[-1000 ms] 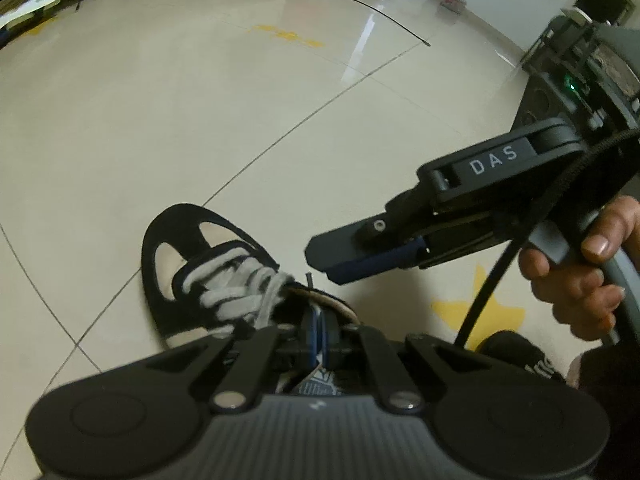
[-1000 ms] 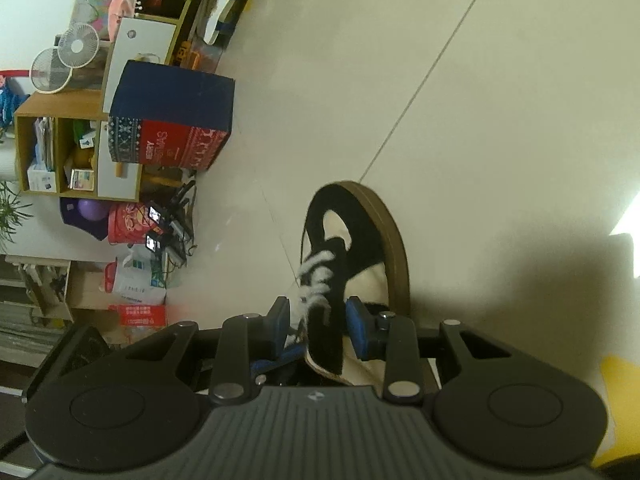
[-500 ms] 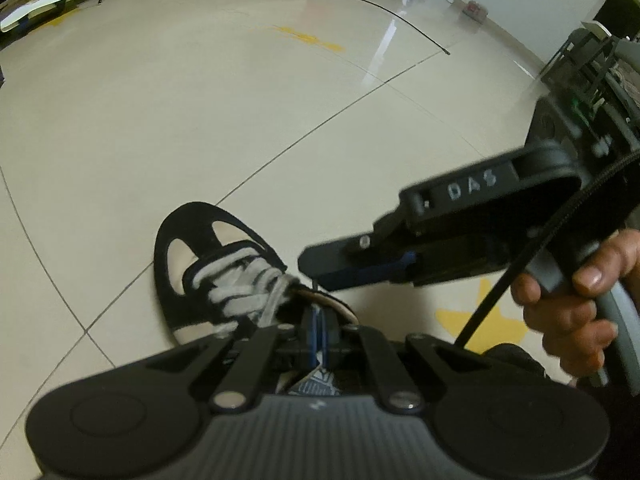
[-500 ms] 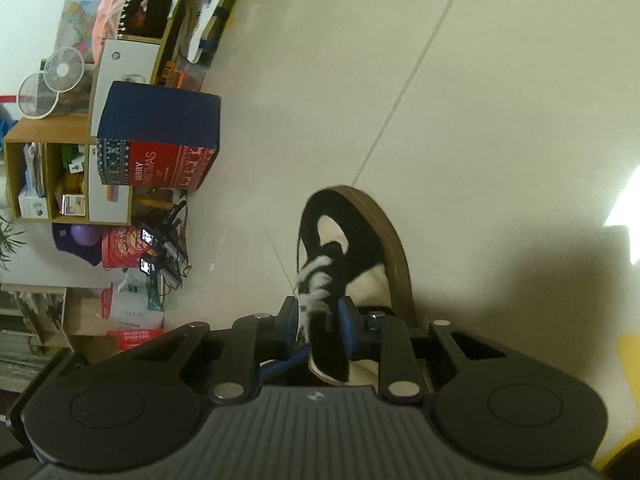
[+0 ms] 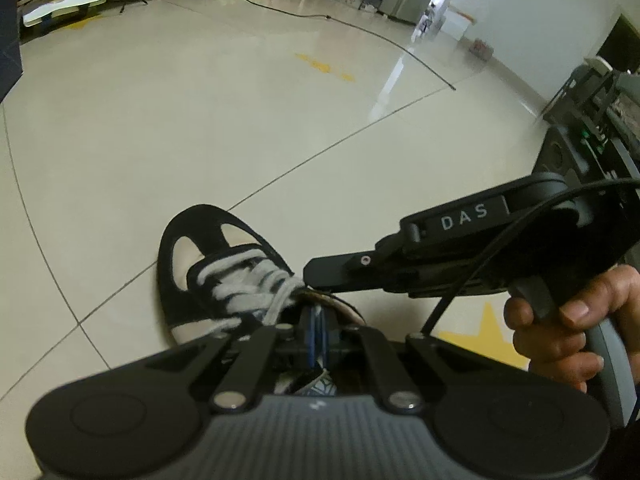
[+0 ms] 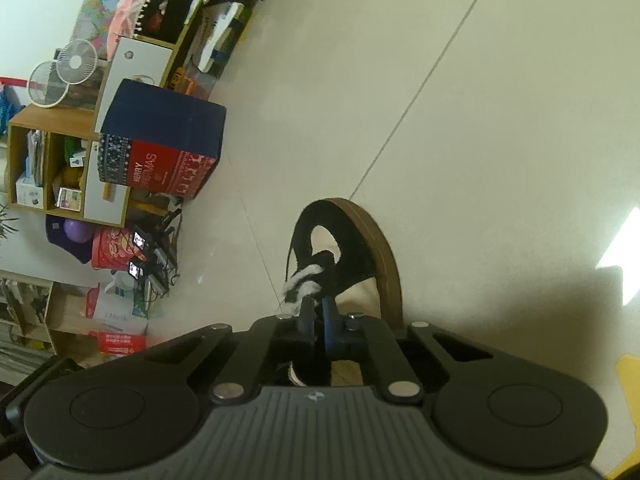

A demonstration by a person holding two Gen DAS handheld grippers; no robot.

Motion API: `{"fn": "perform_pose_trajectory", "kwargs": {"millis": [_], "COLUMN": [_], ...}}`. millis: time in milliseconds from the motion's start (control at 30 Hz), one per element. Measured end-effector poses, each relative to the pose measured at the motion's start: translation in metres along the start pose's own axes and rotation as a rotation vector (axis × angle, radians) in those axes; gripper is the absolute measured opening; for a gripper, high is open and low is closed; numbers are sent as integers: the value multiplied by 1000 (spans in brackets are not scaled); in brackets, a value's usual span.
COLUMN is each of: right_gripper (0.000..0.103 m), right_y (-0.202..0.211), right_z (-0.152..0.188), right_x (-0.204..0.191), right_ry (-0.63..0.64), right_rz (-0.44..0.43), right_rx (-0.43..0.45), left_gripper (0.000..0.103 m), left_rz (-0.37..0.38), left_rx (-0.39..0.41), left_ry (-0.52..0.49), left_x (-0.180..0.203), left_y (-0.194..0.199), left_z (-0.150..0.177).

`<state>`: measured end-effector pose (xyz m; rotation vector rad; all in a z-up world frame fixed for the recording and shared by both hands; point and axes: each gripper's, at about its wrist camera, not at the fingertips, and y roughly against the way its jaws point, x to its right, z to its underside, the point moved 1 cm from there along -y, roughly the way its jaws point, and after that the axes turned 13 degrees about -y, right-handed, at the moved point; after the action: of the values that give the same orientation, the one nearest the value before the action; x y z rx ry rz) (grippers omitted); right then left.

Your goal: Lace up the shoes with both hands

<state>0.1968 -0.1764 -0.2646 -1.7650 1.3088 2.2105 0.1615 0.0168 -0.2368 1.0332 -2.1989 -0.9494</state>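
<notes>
A black and cream shoe (image 5: 208, 264) with white laces (image 5: 244, 284) lies on the tiled floor, toe pointing away. My left gripper (image 5: 316, 330) hovers over the shoe's opening, its blue pads shut; a white strand runs down beside them, and nothing shows between them. From the right, held by a hand (image 5: 560, 332), my right gripper (image 5: 310, 276) reaches over the tongue. The right wrist view shows the shoe (image 6: 352, 248) on its side. There the right gripper (image 6: 316, 314) is shut by the laces (image 6: 304, 280), seemingly on the thin dark lace tip.
A blue and red gift box (image 6: 160, 140), a wooden shelf (image 6: 52, 168) and bags crowd the floor's edge. A black cable (image 5: 400, 48) crosses the far floor. Dark equipment (image 5: 592, 128) stands at the right. A yellow star sticker (image 5: 484, 336) lies near the heel.
The right gripper's jaws closed from straddling the shoe's black flap to nearly touching, and its tip sank toward the shoe's opening. The left gripper stayed shut and tilted slightly.
</notes>
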Motion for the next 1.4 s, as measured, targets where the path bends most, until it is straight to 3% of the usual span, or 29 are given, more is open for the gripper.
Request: {"fn": "perform_pose_trajectory", "kwargs": {"millis": [200,433,567,633,833,933,967,1067,1300,1333,1400], "right_gripper": [4,4,4,4,7,9,11,42,38,36,21], "right_y": [3,-7,-8,-6,-4,-1,0,4,1,1,0], "right_z": [-2,-9,-11,-11,-19,-18,-17,-14,-10,-8,-5], "right_x": [-3,2,-5,-6,10,11,11,13,18,17,15], "right_ry": [49,40,104,129,-25,-50,-44,-43,-68,-58,-34], "right_rz": [1,-18,-6,-2,-27,-47,-49,-49,-59,-58,-56], "right_rx": [21,2,-21,-19,4,0,-2,-6,-35,-41,-48], "left_gripper": [13,13,12,7,4,4,4,4,5,5,5], "left_rz": [-24,-20,-27,-31,-53,-45,-42,-29,-23,-25,-28], "left_rx": [14,13,4,0,-8,-13,-14,-13,-12,-13,-15], "left_ry": [-54,-137,-194,-219,-300,-291,-286,-267,-247,-247,-250], "left_x": [4,9,12,14,17,16,16,14,12,12,13], "left_y": [-1,-2,-6,-8,-5,-6,-7,-8,-7,-8,-7], "left_z": [1,4,0,-2,-3,-4,-5,-5,-4,-3,-4]}}
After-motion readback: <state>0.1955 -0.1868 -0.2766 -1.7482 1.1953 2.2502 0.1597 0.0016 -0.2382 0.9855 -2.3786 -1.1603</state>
